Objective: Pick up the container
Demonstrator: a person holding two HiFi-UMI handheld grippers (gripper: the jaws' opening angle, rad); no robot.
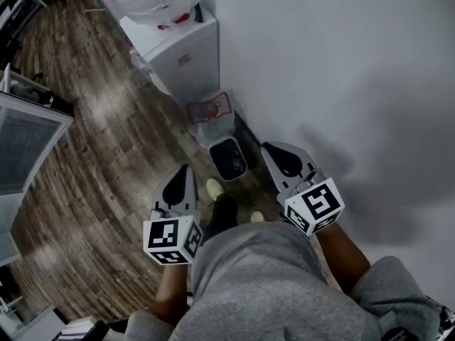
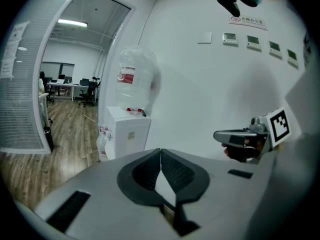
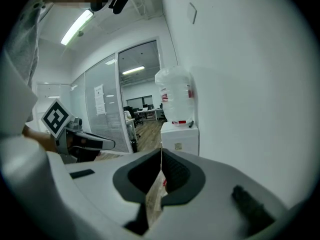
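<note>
A small dark bin with a pale rim stands on the floor by the white wall, just ahead of my feet. Behind it lies a white bag with red print. My left gripper hovers left of the bin, its jaws shut with nothing between them. My right gripper hovers right of the bin near the wall, also shut and empty. Each gripper shows in the other's view: the right gripper and the left gripper.
A white water dispenser carrying a big clear bottle stands against the wall beyond the bin. Wood floor spreads to the left, with a glass partition and an office with desks behind it.
</note>
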